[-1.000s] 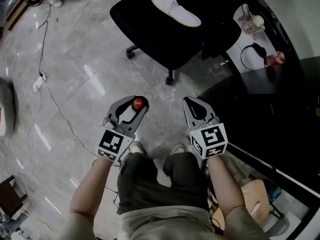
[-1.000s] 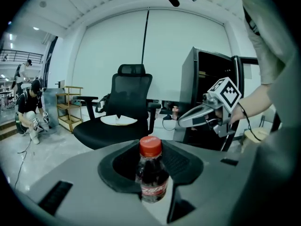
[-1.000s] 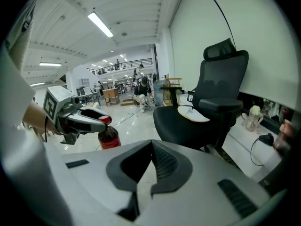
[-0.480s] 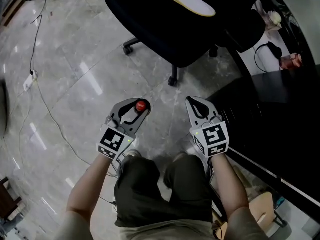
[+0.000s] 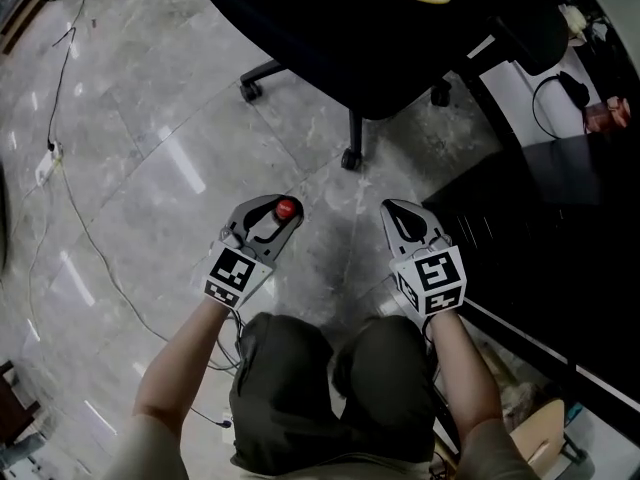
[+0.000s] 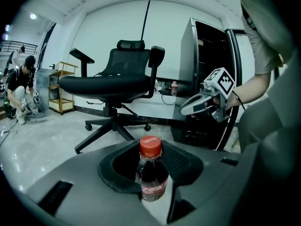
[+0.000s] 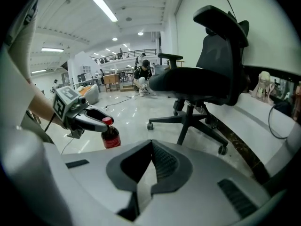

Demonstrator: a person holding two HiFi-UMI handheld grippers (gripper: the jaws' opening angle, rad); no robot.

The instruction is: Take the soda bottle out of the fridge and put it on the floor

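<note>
Head view: the left gripper (image 5: 272, 218) holds the red-capped soda bottle (image 5: 286, 208) above the grey floor (image 5: 150, 168), with the right gripper (image 5: 401, 214) beside it. Left gripper view: the jaws pinch the bottle below its cap. Right gripper view: the jaws are pressed together with nothing between them

The floor (image 5: 150, 168) is polished grey marble-look tile, streaked with pale reflections of the ceiling lights. A black office chair (image 5: 352, 138) stands on it on its wheeled star base, and a thin cable (image 5: 70, 198) trails across the tiles to a small white plug (image 5: 45, 163) at the left edge. In the left gripper view a dark fridge (image 6: 186, 69) stands beside the chair, and farther back a yellow shelf trolley (image 6: 61, 91) and a crouching person (image 6: 21, 98) are also on the floor.
</note>
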